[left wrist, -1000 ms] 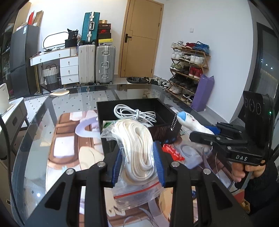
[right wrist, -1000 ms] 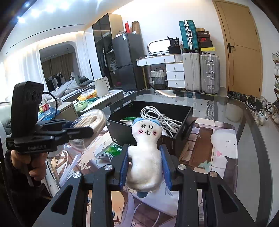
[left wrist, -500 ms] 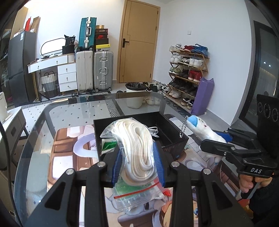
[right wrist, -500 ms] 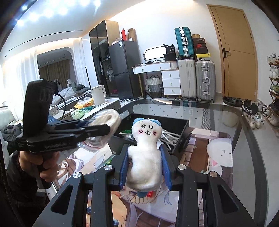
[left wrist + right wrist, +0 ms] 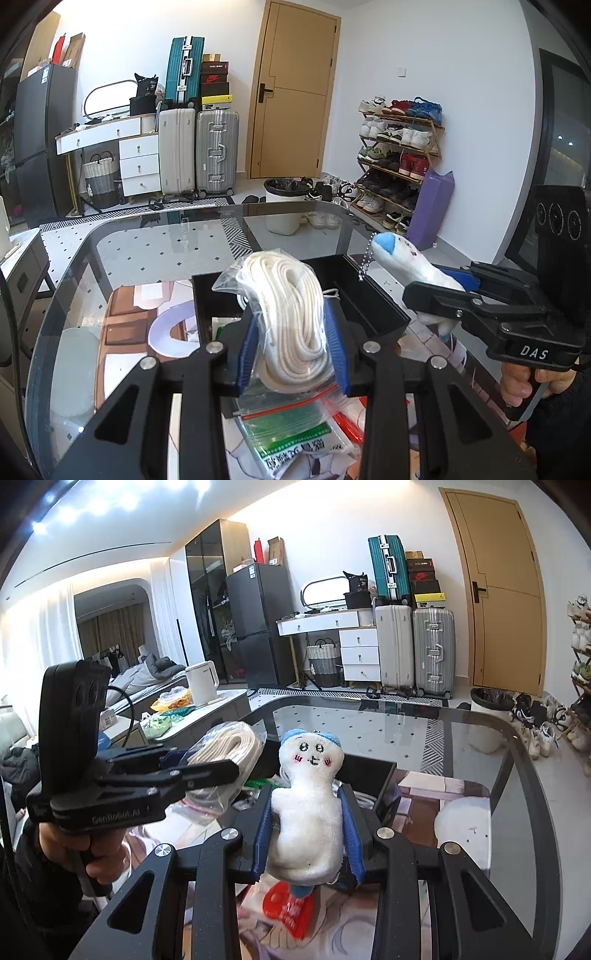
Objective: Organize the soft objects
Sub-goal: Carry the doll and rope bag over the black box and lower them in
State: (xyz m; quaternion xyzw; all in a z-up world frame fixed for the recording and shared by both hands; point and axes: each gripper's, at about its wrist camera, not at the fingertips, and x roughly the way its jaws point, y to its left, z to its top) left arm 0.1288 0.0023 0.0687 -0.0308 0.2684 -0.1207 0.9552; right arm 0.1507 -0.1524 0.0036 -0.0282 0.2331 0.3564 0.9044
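1. Left gripper (image 5: pixel 293 345): jaws clamped on a clear zip bag of coiled white rope (image 5: pixel 291 314), held above the black box (image 5: pixel 373 295), tilted slightly downward.
2. Right gripper (image 5: pixel 308 836): jaws clamped on a fuzzy white plush doll (image 5: pixel 308 801), upright, blue-capped, beside the box.
3. Glass desk (image 5: pixel 155 236); suitcases (image 5: pixel 199 151), shoe rack (image 5: pixel 399 155) beyond.

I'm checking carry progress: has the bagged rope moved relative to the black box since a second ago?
Yes. The bagged rope has moved forward over the black box, now hiding the cable inside.
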